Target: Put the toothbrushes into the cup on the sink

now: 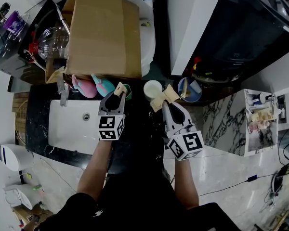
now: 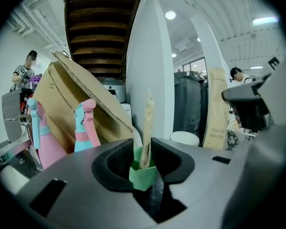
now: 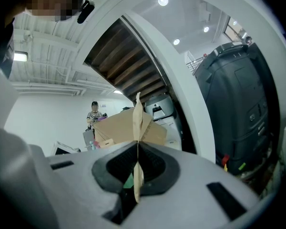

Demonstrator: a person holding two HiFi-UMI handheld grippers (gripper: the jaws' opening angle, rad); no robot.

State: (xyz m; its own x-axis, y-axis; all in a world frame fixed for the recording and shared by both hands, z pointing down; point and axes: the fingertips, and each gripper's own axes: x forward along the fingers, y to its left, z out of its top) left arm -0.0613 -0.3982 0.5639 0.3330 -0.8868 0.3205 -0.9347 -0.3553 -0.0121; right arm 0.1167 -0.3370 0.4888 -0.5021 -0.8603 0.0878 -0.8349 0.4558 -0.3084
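Toothbrush packet (image 2: 147, 123) stands in the green cup (image 2: 143, 175), so my left claw (image 2: 143, 150) is spread. Right claw (image 3: 137, 163) pinches the next packet (image 3: 138, 118).

Matt brown cardboard box (image 1: 103, 30), glossy white sink (image 1: 70, 129) — smooth, kraft-paper toothbrush packet (image 2: 216, 109), polished black counter (image 1: 37, 129)

**A washroom corner staged in a large work hall**

At lower left of the head view a white sink (image 1: 79, 124) sits in a black counter (image 1: 38, 129), with a tap (image 1: 63, 88) and spray bottles (image 1: 86, 87) behind it; a cardboard box (image 1: 103, 30) stands above; cables (image 1: 226, 187) trail across the floor at lower right; the left gripper view shows ceiling lights (image 2: 170, 15), a stair underside (image 2: 100, 27) and a person (image 2: 25, 73) at far left.
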